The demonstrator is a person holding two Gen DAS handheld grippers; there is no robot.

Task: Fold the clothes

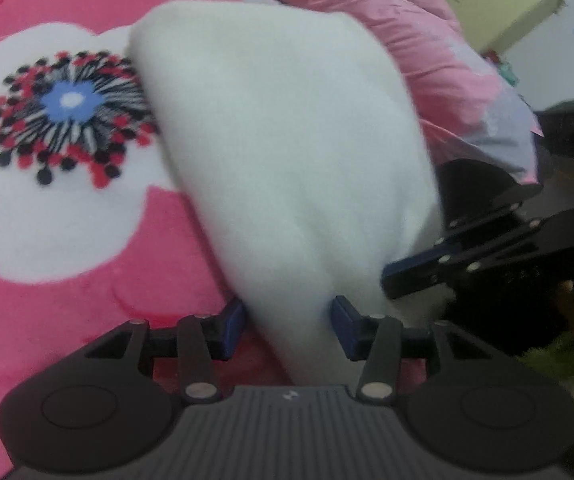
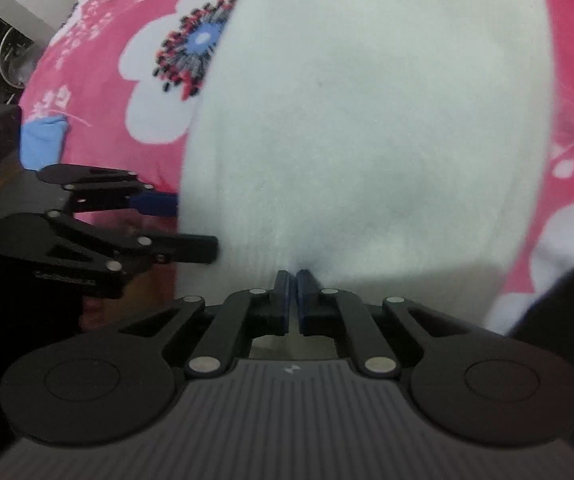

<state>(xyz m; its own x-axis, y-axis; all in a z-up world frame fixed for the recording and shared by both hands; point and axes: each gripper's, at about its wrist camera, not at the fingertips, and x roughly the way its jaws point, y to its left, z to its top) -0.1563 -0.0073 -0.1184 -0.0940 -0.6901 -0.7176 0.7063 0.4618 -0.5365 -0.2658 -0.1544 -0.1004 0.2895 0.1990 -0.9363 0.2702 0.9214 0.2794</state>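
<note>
**On the flowered bedspread: white fleece garment, held at its near edge**

Across the pink blanket with its large white blossoms lies the white fleece garment, a soft, thick piece stretching away from both cameras.

- Right gripper: jaws pinched together on a small tuck of the garment's near hem, the cloth puckering at the blue pads. The hold apparently anchors that edge so it can be lifted or carried over.
- Left gripper: jaws parted to either side of a narrow fold of the same garment, cloth between the pads but no visible pressure on it. It seems to be either settling onto or letting go of that edge; which one cannot be told.
- Both tools sit close together at the same end, suited to a two-point fold.
- Beyond: a rumpled pink quilt, well clear of the work.
</note>
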